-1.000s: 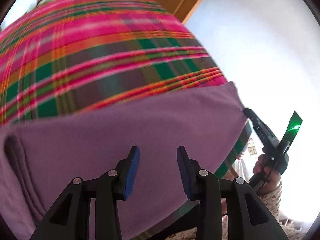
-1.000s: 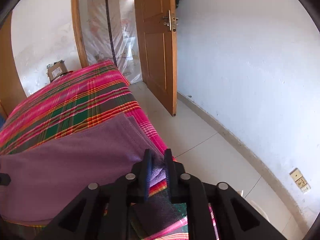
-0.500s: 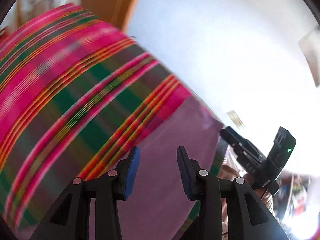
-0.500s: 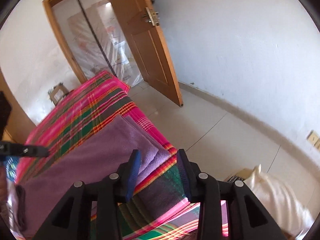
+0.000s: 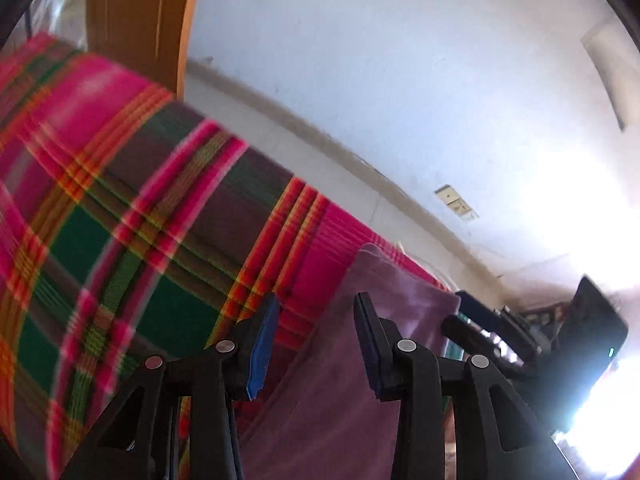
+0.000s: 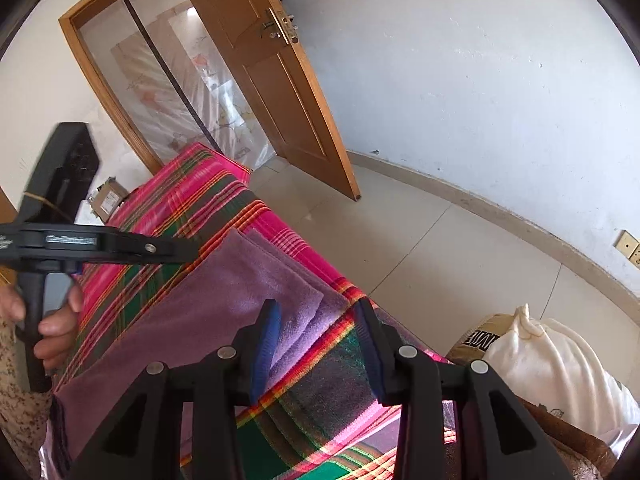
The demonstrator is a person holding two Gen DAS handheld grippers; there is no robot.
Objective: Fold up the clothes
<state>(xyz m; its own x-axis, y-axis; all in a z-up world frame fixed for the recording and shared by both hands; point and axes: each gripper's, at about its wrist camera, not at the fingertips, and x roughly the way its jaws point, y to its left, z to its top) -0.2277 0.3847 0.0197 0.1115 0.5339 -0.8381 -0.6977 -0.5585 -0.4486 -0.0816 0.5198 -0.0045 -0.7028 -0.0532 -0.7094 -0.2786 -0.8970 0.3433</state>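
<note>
A purple garment [image 6: 240,292] lies folded flat on a bed under a pink, green and orange plaid blanket [image 6: 192,196]. Its layered right corner sits close to the bed's edge. My right gripper [image 6: 316,314] hovers open over that corner, and the blue pads are clear of the cloth. In the left wrist view my left gripper [image 5: 316,312] is open and holds nothing, above the garment's [image 5: 360,380] far edge where it meets the blanket [image 5: 120,200]. The right gripper [image 5: 454,308] shows just beyond that corner. In the right wrist view the left gripper [image 6: 180,249], held by a hand [image 6: 52,328], stands over the blanket.
A tiled floor [image 6: 420,232] runs along the bed's right side to a white wall [image 6: 480,80]. An open wooden door [image 6: 272,80] stands beyond the bed's far end. A white sack [image 6: 552,356] and a brown bag lie on the floor, close on the right. A cardboard box [image 6: 110,200] sits past the bed's far end.
The right jaws opened and let go of the garment's corner. The left gripper swept along the bed to the garment's right end while rolling, and now appears in the right wrist view.
</note>
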